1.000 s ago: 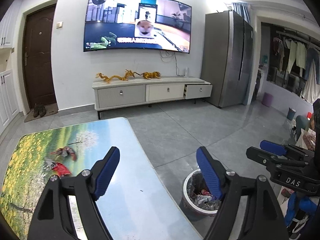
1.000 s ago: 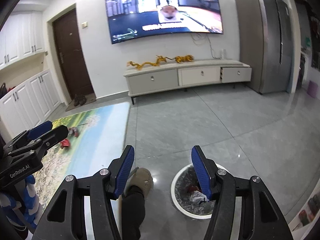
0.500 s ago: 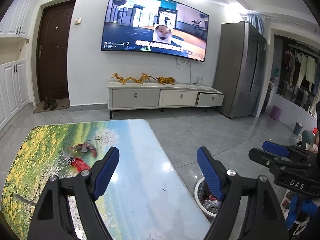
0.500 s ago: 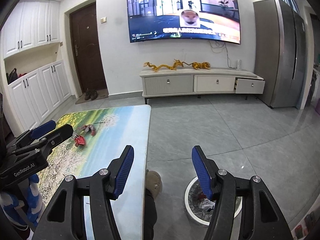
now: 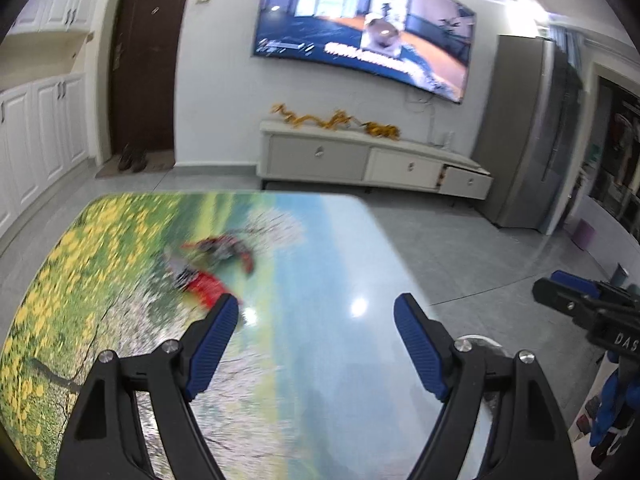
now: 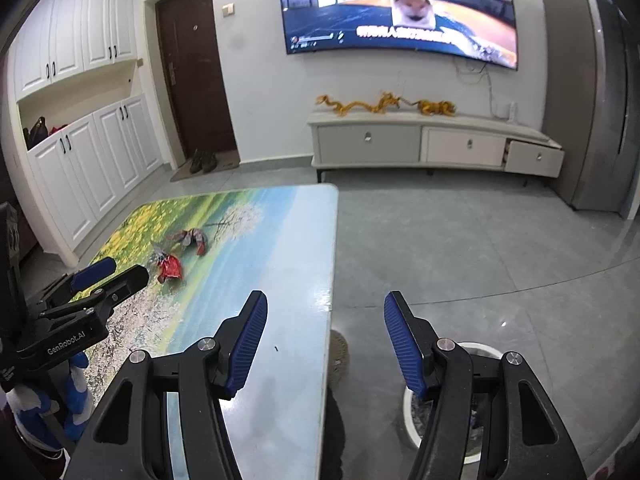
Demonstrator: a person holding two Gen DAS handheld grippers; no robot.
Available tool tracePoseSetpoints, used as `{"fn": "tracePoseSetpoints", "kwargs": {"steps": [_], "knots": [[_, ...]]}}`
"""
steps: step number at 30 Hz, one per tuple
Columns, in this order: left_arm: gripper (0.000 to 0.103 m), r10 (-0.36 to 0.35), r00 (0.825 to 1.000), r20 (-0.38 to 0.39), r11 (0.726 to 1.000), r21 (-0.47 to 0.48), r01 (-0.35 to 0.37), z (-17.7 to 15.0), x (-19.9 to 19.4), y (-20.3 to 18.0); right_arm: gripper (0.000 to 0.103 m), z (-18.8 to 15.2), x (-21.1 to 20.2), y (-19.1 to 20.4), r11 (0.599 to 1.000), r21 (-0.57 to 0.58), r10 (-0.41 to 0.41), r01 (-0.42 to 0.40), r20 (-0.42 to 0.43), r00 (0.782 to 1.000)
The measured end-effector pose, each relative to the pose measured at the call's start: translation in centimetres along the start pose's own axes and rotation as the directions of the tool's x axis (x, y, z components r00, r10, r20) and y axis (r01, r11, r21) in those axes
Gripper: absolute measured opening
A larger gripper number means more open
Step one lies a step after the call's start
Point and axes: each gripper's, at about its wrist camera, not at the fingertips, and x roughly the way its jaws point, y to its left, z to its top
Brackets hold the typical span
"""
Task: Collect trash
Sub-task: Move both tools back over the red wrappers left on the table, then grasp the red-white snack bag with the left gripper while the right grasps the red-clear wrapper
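Observation:
Two crumpled wrappers lie on the picture-printed table (image 6: 280, 264): a red one (image 6: 169, 267) and a red-grey one (image 6: 191, 237) just beyond it. In the left wrist view they are blurred, the red one (image 5: 206, 286) just ahead of my left finger and the other (image 5: 224, 248) farther off. My left gripper (image 5: 316, 328) is open and empty above the table, and shows at the left of the right wrist view (image 6: 100, 280). My right gripper (image 6: 325, 326) is open and empty over the table's right edge. A white trash bin (image 6: 452, 400) with litter stands on the floor under it.
A white TV cabinet (image 6: 432, 148) with one drawer ajar stands at the far wall under a large TV (image 6: 400, 8). A grey fridge (image 6: 596, 100) is at the right. A dark door (image 6: 192, 76) and white cupboards (image 6: 88, 160) are at the left. A slippered foot (image 6: 338, 356) is beside the table.
Both grippers have swung left and up, away from the bin and toward the table. The wrappers now sit nearer the left gripper. Both stay open.

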Motion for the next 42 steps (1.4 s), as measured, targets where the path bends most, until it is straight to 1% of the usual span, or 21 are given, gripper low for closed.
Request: {"fn": "tracePoseSetpoints", "kwargs": {"steps": [5, 8, 12, 16, 18, 20, 22, 25, 28, 30, 32, 34, 37, 40, 42], "knots": [[0.08, 0.086, 0.994, -0.065, 0.992, -0.087, -0.091, -0.3, 2.8, 5.4, 0.06, 1.1, 4.2, 1.8, 0.998, -0.021, 0.055, -0.056, -0.04, 0.998], [0.08, 0.114, 0.989, -0.094, 0.986, -0.109, -0.124, -0.1, 4.4, 7.7, 0.061, 2.1, 7.1, 3.3, 0.994, -0.043, 0.1, -0.103, -0.063, 0.993], [0.08, 0.109, 0.984, -0.139, 0.985, -0.119, -0.126, 0.5, 7.0, 9.3, 0.06, 3.5, 10.5, 5.7, 0.982, -0.071, 0.169, -0.175, -0.083, 0.982], [0.079, 0.124, 0.975, -0.187, 0.986, -0.09, -0.142, 0.9, 9.9, 9.7, 0.061, 5.2, 14.2, 8.2, 0.967, -0.091, 0.23, -0.24, -0.109, 0.967], [0.079, 0.138, 0.971, -0.197, 0.985, -0.072, -0.154, 1.0, 10.7, 9.6, 0.061, 5.7, 16.0, 9.3, 0.959, -0.089, 0.257, -0.269, -0.123, 0.959], [0.074, 0.145, 0.969, -0.202, 0.986, -0.056, -0.159, 0.9, 11.3, 9.5, 0.061, 6.2, 17.8, 10.3, 0.951, -0.083, 0.285, -0.298, -0.138, 0.949], [0.066, 0.151, 0.967, -0.207, 0.985, -0.045, -0.164, 0.7, 11.6, 9.8, 0.061, 6.8, 19.8, 11.4, 0.943, -0.076, 0.31, -0.324, -0.158, 0.938], [0.058, 0.162, 0.961, -0.226, 0.982, -0.054, -0.178, 0.5, 12.0, 10.7, 0.061, 7.3, 22.1, 13.0, 0.932, -0.072, 0.339, -0.356, -0.182, 0.923], [0.053, 0.174, 0.954, -0.243, 0.978, -0.074, -0.197, 0.3, 12.2, 12.0, 0.061, 7.5, 24.0, 14.7, 0.923, -0.085, 0.352, -0.375, -0.204, 0.914], [0.052, 0.175, 0.953, -0.246, 0.974, -0.096, -0.204, 0.3, 12.0, 13.0, 0.061, 7.4, 24.6, 15.4, 0.919, -0.089, 0.359, -0.384, -0.213, 0.909], [0.051, 0.191, 0.951, -0.245, 0.97, -0.102, -0.221, 0.3, 11.9, 13.8, 0.061, 7.4, 25.1, 16.1, 0.914, -0.105, 0.363, -0.393, -0.224, 0.904], [0.044, 0.203, 0.948, -0.245, 0.966, -0.105, -0.234, 0.3, 11.8, 14.4, 0.061, 7.4, 25.9, 17.0, 0.909, -0.115, 0.366, -0.4, -0.237, 0.9], [0.036, 0.205, 0.947, -0.247, 0.964, -0.115, -0.238, 0.3, 11.6, 15.1, 0.06, 7.4, 26.7, 17.9, 0.905, -0.133, 0.363, -0.404, -0.256, 0.896], [0.032, 0.186, 0.951, -0.247, 0.97, -0.108, -0.218, 0.2, 11.4, 14.9, 0.048, 7.1, 27.4, 18.7, 0.901, -0.154, 0.353, -0.404, -0.278, 0.893], [0.032, 0.154, 0.957, -0.245, 0.977, -0.108, -0.185, 0.0, 11.2, 14.6, 0.044, 6.8, 27.4, 18.9, 0.9, -0.17, 0.343, -0.4, -0.287, 0.894]]}}
